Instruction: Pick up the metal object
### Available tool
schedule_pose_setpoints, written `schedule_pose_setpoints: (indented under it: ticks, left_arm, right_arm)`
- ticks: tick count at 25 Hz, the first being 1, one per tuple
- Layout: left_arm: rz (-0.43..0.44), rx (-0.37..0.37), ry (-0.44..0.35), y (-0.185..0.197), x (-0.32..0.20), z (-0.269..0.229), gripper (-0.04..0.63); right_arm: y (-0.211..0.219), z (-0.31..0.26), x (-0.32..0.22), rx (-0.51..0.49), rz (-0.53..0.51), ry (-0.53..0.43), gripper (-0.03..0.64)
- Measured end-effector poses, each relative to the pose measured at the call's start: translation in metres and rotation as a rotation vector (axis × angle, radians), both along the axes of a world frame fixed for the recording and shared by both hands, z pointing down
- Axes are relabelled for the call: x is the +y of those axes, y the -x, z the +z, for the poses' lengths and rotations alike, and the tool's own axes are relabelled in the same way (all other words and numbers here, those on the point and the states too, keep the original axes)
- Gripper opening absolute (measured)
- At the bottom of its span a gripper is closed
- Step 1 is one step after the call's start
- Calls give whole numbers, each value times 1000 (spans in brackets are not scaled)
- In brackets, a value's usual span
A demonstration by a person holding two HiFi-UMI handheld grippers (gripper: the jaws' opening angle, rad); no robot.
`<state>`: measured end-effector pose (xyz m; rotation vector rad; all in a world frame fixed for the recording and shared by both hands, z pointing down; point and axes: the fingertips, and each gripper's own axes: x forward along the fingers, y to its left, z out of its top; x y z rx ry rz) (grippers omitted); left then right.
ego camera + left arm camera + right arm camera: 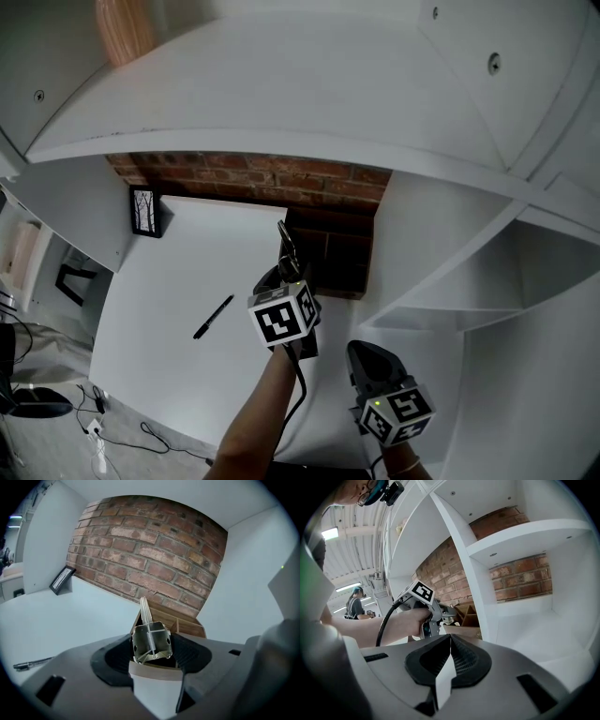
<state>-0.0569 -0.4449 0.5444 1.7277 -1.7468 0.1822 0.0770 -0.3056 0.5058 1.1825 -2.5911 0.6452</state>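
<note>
The metal object [151, 641] is a small square steel bracket with a spring and a thin rod that sticks up from it. It sits between the pads of my left gripper [151, 645], which is shut on its two sides. In the head view the rod [285, 242] pokes up from my left gripper [287, 272], held over the white tabletop [187, 272] just in front of a dark wooden organizer box [330, 261]. My right gripper [367, 361] hangs lower right, shut and empty [450, 641]. The right gripper view shows the left gripper's marker cube [421, 591] from the side.
The wooden box [187, 625] has several compartments and stands against a brick wall [150, 550]. A black pen [214, 317] lies on the table to the left, a small picture frame [145, 213] leans at the back left. White shelf partitions [450, 281] close in the right. A person [355, 606] stands far off.
</note>
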Motion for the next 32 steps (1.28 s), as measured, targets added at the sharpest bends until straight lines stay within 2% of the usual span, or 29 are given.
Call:
schedule_pose_setpoints:
  ticks: [5,9,16,20,24,32]
  left_arm:
    - [-23,33,-24,1,2,-3,262]
    - [-41,41,-77,4,3,-15,261]
    - [-24,-21,-211,9,4,-60,259]
    - [11,-81,-279,12,10,-90,257]
    - [42,-132,-318,16,21,-112,252]
    - [112,-156,-380,21,53,-146,250]
  right_arm:
    - [-4,2,0,0,6,3,6]
    - [-6,2,1,-3,8,1,6]
    - [-3,-7,1,-9,1,-18,6]
    - [1,-13,3,-22,4,-25,6]
    - [7,-19,6,-23,-4,-43,6]
    - [24,-29,19,-25,-17,-66,6]
